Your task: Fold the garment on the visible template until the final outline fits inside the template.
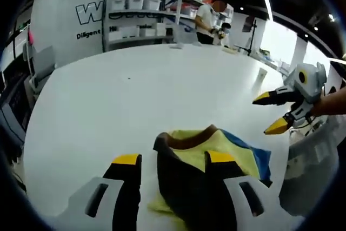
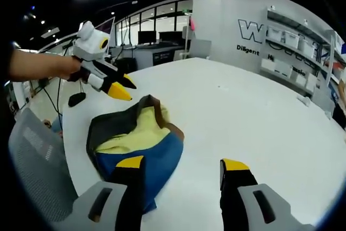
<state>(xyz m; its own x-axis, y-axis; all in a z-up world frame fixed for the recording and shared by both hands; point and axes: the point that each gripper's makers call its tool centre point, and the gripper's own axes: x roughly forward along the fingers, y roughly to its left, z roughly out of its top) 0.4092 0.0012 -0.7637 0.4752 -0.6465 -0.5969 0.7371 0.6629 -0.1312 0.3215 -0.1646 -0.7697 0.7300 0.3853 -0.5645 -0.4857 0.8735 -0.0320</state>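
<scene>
Bright even ceiling spotlights, glowing windows, soft faint shadows, strong fisheye bending at edges, slight blur

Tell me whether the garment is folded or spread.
Bunched, not spread: the garment lies in a crumpled heap on the table, layers overlapping.

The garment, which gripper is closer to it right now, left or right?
Left, though not by much. The left gripper hangs open right over the garment, one jaw overlapping it. The right gripper, also open, sits at its blue edge, one jaw over bare table.
</scene>
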